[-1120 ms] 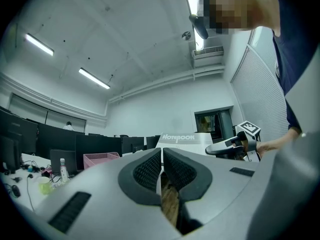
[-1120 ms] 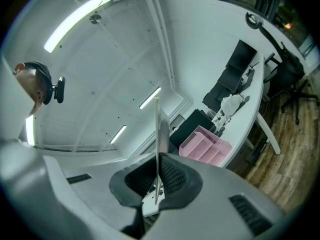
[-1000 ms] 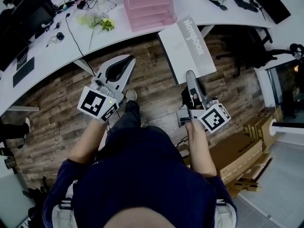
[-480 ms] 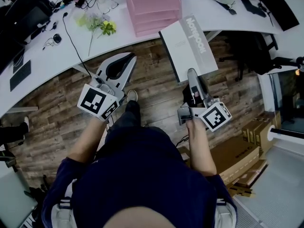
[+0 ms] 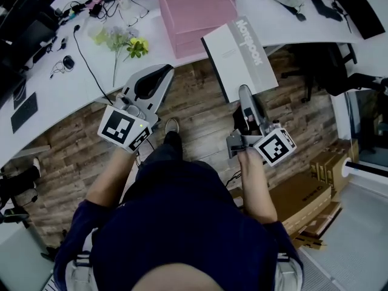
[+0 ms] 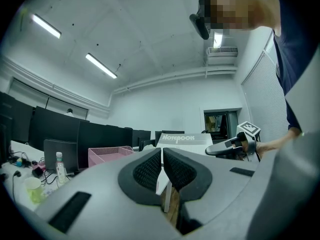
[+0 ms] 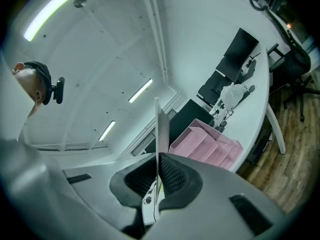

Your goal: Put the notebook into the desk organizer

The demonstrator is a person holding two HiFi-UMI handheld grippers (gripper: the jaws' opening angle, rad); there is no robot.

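one word to call here — "notebook", in pale letters running lengthwise along the grey strip of the white notebook, clear in the head view. the left gripper view catches the same word again, this time upright and in capitals, "NOTEBOOK", on the grey strip facing the camera.

on the cube of the left gripper sits a black-and-white square marker, and the right gripper carries a matching square marker — both are block patterns, not lettering. the clear plastic bottle with a white cap has a label band, too small to read.
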